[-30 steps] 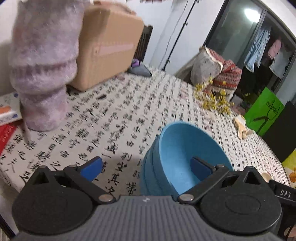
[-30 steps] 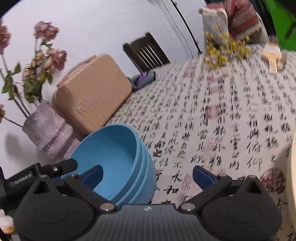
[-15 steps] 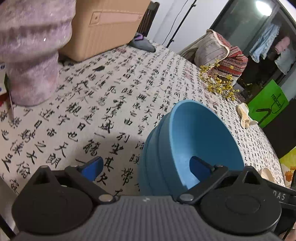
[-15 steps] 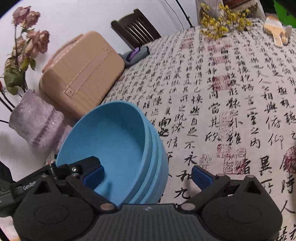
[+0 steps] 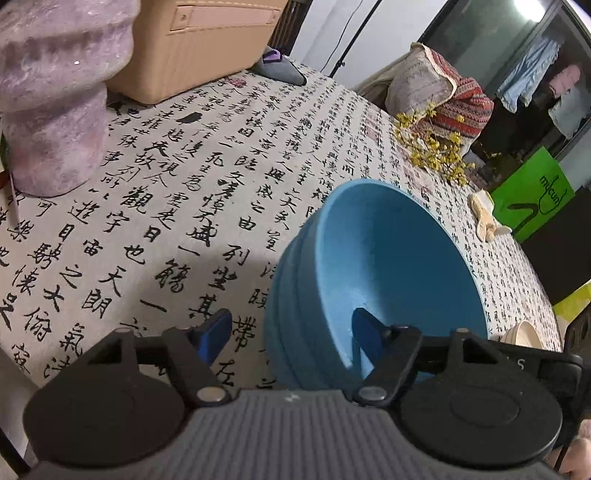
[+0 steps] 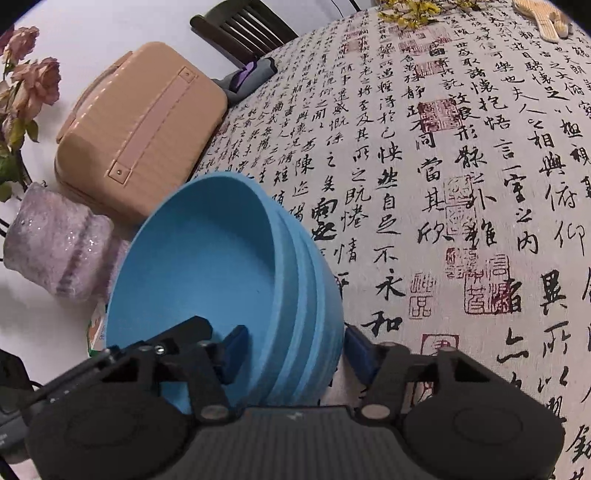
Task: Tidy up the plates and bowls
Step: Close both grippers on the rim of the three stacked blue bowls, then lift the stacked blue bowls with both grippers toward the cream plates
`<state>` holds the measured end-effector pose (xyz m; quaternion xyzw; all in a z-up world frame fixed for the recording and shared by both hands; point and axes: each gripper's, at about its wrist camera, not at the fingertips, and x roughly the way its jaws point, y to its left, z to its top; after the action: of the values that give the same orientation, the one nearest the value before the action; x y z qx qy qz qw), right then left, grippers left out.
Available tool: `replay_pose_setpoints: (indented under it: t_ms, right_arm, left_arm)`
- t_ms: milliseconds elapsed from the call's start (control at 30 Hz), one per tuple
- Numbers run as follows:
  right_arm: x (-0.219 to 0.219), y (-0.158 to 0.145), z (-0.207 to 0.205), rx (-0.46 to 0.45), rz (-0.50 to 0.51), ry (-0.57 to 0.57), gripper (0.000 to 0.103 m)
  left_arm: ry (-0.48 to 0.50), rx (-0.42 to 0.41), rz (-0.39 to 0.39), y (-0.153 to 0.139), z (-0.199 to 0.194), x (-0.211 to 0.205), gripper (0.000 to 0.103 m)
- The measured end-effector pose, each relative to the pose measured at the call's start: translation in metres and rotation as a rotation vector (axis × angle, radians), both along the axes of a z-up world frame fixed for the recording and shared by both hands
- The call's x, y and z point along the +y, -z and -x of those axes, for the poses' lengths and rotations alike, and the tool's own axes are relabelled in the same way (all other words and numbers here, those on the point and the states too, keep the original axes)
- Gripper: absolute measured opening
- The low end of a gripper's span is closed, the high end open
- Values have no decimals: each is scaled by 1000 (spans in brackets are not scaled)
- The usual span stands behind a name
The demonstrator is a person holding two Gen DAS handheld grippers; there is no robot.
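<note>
A stack of nested blue bowls [image 5: 388,258] [image 6: 207,258] stands on the table with the calligraphy cloth [image 5: 192,192]. My left gripper [image 5: 291,334] straddles the stack's left wall, one pad outside and one inside the top bowl. Its jaws are closing, and a gap still shows between the outer pad and the wall. My right gripper [image 6: 297,347] straddles the opposite wall the same way. Its jaws are closing too; the outer pad is almost at the wall and the inner pad stands a little off it.
A purple vase [image 5: 55,110] [image 6: 55,243] and a tan case [image 5: 199,40] [image 6: 140,129] stand behind the bowls. Yellow flowers [image 5: 432,147], a wooden brush [image 5: 484,218] and a cream dish [image 5: 522,334] lie farther right. A dark chair [image 6: 243,26] is at the far edge.
Both grippers came down closer onto the bowl stack, and their jaws narrowed from wide apart to close around its opposite walls.
</note>
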<state>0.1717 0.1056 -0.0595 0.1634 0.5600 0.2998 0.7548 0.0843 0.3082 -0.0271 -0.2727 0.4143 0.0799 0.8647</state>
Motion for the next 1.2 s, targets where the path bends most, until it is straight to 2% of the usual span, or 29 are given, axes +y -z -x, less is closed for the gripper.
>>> replay_pose_setpoints:
  t_ms: [67,267,667,1200]
  right_arm:
    - [2,0,-2,11,10,4,51]
    - [3,-1,-10,41,29,4,44]
    - [1,-3,-9,60,34,11,43]
    - [-7,-11,-8,48,9,8,43]
  left_arm:
    - [8,14,-11,0,-4,-2,69]
    - [54,61,-43,0,-15,-10,48]
    - [35,81,-87,-3,-16,-16,47]
    - [38,52,-121,-17,-12,-30,47]
